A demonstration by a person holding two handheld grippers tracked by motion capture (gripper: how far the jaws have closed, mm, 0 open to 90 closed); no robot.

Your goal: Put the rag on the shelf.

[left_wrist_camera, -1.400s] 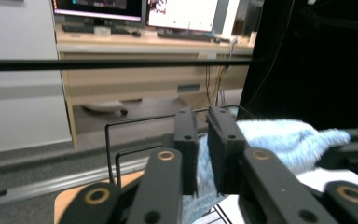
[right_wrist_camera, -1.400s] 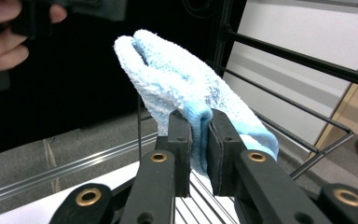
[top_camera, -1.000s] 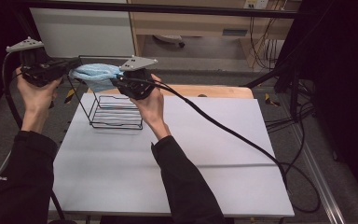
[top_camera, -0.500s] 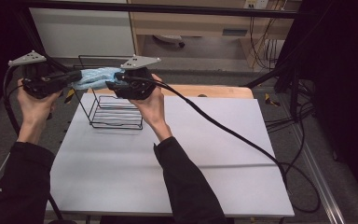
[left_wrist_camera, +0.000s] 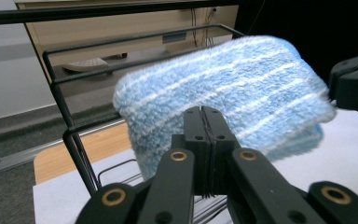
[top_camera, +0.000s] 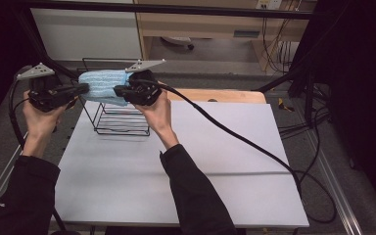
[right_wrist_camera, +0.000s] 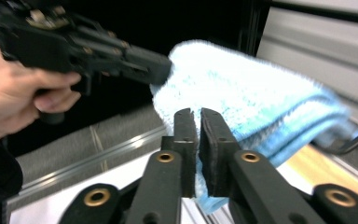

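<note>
A folded light-blue towel with pale stripes hangs between my two grippers above the front of a black wire rack. My left gripper is shut on the towel's left end; in the left gripper view its jaws meet at the edge of the towel. My right gripper pinches the right end. Its jaws have just closed, and in the right gripper view they stand almost together with the towel at and behind their tips. The left gripper also grips there.
The rack stands at the back left of the white table, its upright bars behind the towel. A wooden board lies along the far edge. The right gripper's thick cable trails across the table to the right.
The left hand has sunk a little with its end of the towel. The towel now hangs lower and more bunched between the grippers, closer to the rack. The right hand stayed nearly in place.
</note>
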